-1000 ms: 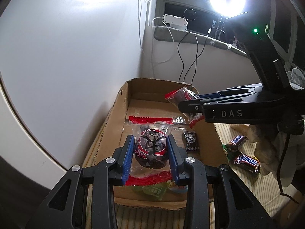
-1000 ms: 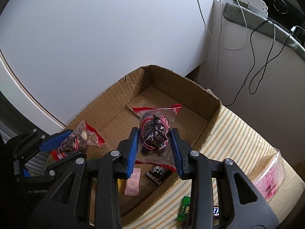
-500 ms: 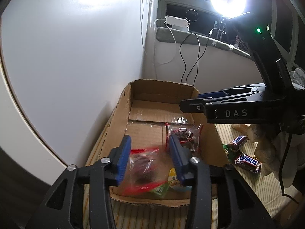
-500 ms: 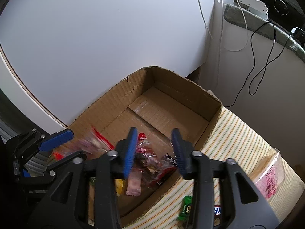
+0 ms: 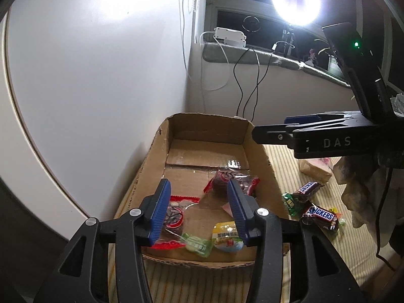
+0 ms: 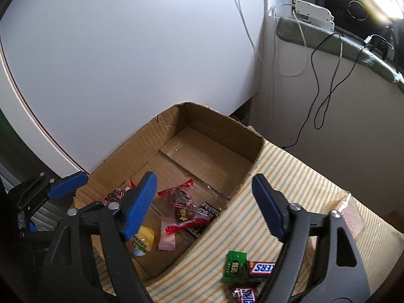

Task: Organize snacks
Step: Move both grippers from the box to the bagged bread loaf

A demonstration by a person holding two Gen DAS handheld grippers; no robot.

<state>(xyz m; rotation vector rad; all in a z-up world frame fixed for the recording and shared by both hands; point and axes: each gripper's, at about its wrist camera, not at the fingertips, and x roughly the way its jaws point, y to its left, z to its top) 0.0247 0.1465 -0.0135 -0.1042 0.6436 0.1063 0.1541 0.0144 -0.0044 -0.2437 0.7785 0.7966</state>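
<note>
A shallow cardboard box (image 5: 154, 151) (image 6: 141, 139) sits on a striped cloth. Two red-edged clear snack packets lie inside it: one (image 5: 174, 217) (image 6: 115, 195) at the near left, one (image 5: 231, 180) (image 6: 181, 205) further in. My left gripper (image 5: 198, 210) is open and empty above the box's near end. My right gripper (image 6: 204, 204) is open wide and empty over the box's right wall; it also shows in the left wrist view (image 5: 290, 126). Snickers bars (image 5: 319, 216) (image 6: 261, 267) and a green candy (image 6: 233, 265) lie on the cloth outside the box.
The box also holds a yellow jelly cup (image 5: 227, 234), a green candy (image 5: 198, 243), a pink wrapper (image 6: 167, 234) and a black packet (image 6: 203, 217). A white wall is at the left. A bright lamp (image 5: 294, 1) and cables (image 6: 325, 80) are behind.
Both grippers opened and let their red snack packets fall into the box. Both then pulled back and up; the right jaws have spread wide.
</note>
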